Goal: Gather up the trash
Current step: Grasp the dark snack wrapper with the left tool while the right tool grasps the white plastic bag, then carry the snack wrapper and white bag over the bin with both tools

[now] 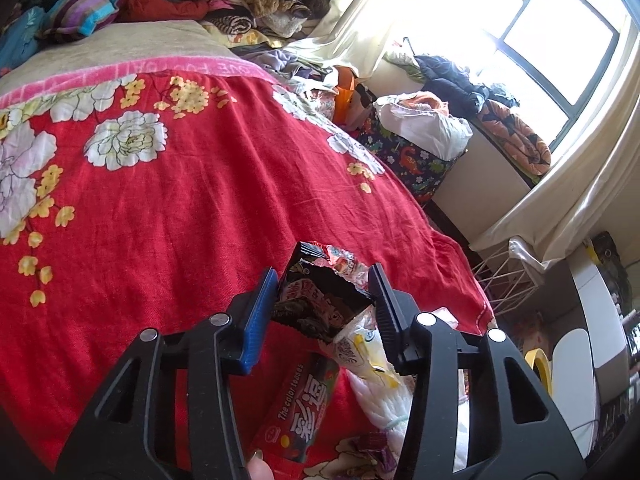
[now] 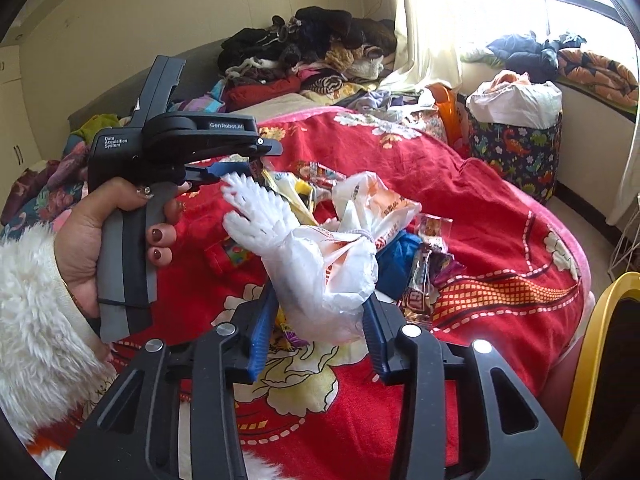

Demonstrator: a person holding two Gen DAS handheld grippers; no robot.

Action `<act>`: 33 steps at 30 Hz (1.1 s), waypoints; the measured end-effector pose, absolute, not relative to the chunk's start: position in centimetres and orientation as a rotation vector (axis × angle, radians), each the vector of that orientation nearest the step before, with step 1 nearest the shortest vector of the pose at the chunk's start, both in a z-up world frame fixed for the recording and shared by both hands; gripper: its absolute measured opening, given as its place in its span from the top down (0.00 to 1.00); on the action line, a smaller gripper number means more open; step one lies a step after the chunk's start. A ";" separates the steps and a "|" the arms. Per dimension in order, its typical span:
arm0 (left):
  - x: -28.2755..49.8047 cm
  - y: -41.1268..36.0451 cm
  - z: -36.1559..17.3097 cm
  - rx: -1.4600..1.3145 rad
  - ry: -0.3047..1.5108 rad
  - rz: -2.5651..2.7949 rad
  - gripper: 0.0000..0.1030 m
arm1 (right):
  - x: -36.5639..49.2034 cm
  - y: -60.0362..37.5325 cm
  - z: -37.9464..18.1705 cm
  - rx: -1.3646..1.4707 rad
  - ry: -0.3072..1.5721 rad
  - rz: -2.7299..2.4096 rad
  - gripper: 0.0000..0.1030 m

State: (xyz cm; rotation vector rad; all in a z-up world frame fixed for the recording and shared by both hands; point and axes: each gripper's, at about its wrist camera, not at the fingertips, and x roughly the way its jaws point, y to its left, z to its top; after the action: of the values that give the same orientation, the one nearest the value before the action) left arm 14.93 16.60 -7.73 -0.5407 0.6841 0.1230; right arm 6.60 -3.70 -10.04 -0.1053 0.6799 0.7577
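Note:
In the left wrist view my left gripper (image 1: 323, 276) is shut on a dark, torn-open snack wrapper (image 1: 320, 300), one pad against each side of it. A red candy packet (image 1: 300, 412) and crumpled white plastic (image 1: 380, 396) lie just under it on the red floral bedcover (image 1: 180, 200). In the right wrist view my right gripper (image 2: 320, 300) is shut on a white plastic bag (image 2: 328, 276) that bulges up between its blue pads. More wrappers (image 2: 428, 276) lie in a heap beyond it. A hand with a white fluffy sleeve holds the left gripper (image 2: 256, 162) at the heap's far left.
A clothes pile (image 2: 312, 52) fills the head of the bed. A dinosaur-print basket (image 2: 516, 148) with a white bag in it stands by the window wall. A yellow rim (image 2: 592, 340) shows at the bed's right edge, and a white wire basket (image 1: 504, 276) stands on the floor.

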 end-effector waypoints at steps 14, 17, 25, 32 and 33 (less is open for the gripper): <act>13.3 15.5 -3.1 -0.510 0.584 0.080 0.63 | 6.2 -6.5 -5.7 -0.047 0.536 0.757 0.68; 13.1 15.0 -2.2 -0.505 0.565 0.062 0.63 | 6.0 -7.1 -4.6 -0.033 0.499 0.762 0.68; 12.8 12.7 -0.1 -0.475 0.534 0.000 0.64 | 5.6 -9.1 -2.8 -0.008 0.438 0.720 0.68; 13.0 9.9 0.5 -0.450 0.540 -0.054 0.64 | 5.7 -11.2 -2.2 0.020 0.423 0.664 0.68; 13.0 9.3 0.5 -0.443 0.541 -0.064 0.64 | 5.7 -11.5 -2.2 0.023 0.422 0.657 0.68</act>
State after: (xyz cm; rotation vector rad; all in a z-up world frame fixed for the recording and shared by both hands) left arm 13.00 9.31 0.53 -0.4430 0.5415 -0.0639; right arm 5.70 -11.47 -2.17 0.0233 0.4225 0.6570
